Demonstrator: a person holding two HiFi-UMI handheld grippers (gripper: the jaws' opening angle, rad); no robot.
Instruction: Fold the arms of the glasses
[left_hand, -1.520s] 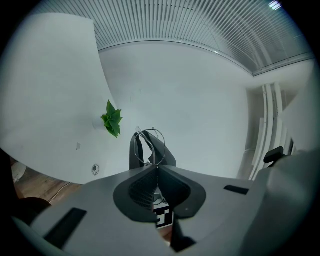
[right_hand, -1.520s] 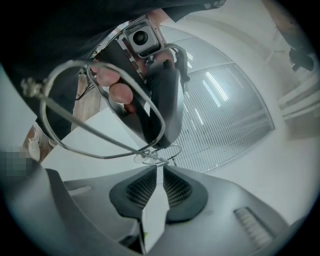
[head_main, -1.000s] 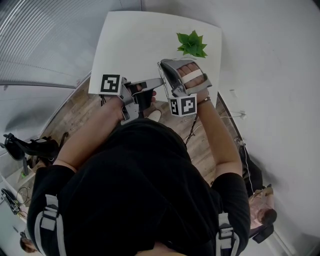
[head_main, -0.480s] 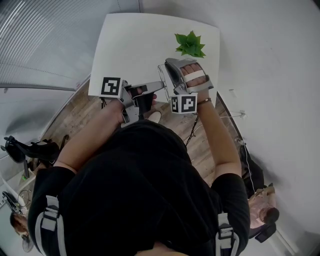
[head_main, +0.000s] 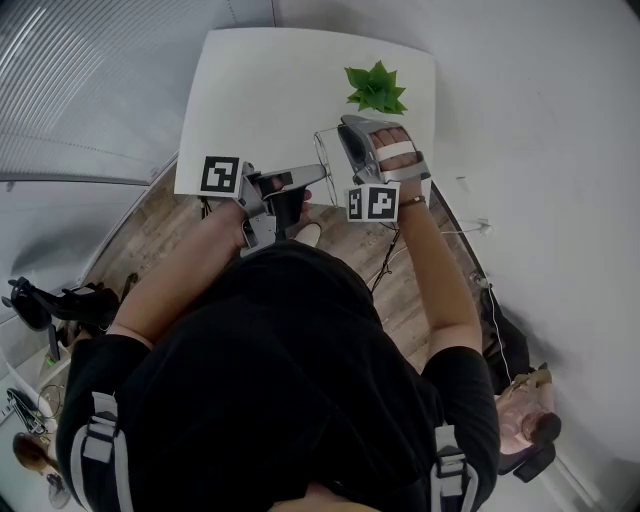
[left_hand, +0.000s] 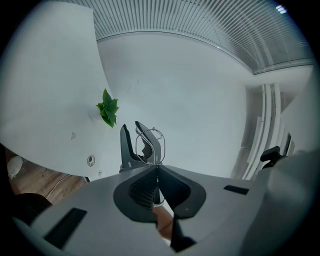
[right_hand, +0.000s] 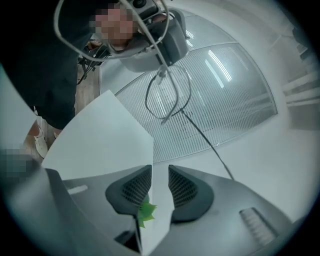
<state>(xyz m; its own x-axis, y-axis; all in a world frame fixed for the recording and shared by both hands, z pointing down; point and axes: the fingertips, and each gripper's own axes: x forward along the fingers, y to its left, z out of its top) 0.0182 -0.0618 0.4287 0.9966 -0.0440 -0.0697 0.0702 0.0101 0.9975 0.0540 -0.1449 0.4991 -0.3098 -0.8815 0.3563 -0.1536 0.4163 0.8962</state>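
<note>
Glasses (right_hand: 167, 95): thin wire frame, round clear lenses, one slim arm trailing toward 5 o'clock in the right gripper view. They're up in the air above the tabletop's (head_main: 270, 90) near edge.
Left gripper (left_hand: 157, 172): jaws clamped tight on the frame's wire.
Right gripper (right_hand: 160, 175): jaws have just been opening, nothing between them, glasses at its 12 o'clock.

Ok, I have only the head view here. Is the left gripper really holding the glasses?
Observer: Yes; its own view shows the left gripper shut on the thin wire of the glasses.
Operator: And the right one?
Observer: The right gripper is open; its jaws have just been opening, and nothing is between them.
Operator: Where is the arm?
Observer: One arm sticks straight out from the glasses, outside those jaws.
</note>
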